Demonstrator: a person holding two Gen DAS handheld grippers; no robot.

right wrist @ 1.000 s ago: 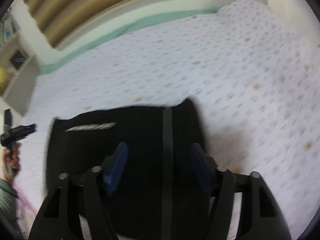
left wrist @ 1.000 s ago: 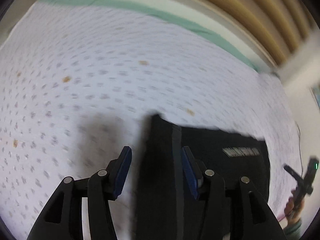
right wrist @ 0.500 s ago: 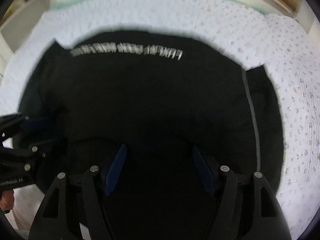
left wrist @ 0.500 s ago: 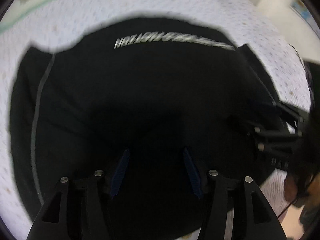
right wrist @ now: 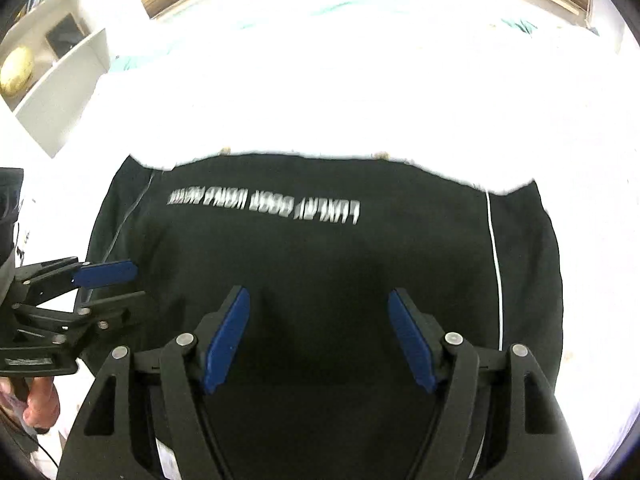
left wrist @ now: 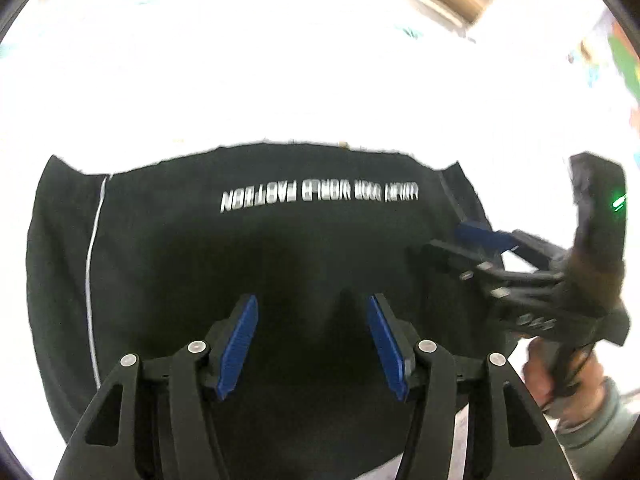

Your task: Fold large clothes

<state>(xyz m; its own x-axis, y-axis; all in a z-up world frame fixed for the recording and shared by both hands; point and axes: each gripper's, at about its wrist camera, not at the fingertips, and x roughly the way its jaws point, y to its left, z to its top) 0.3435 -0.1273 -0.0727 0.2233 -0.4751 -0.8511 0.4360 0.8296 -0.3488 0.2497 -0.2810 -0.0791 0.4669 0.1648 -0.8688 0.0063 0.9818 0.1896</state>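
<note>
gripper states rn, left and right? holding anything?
Left gripper: open, holding nothing, above the black garment.
Right gripper: open, holding nothing, above the same garment.

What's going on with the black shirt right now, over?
Left gripper open, right gripper open. Black shirt flat on bed, unheld. Nothing blocking.
</note>
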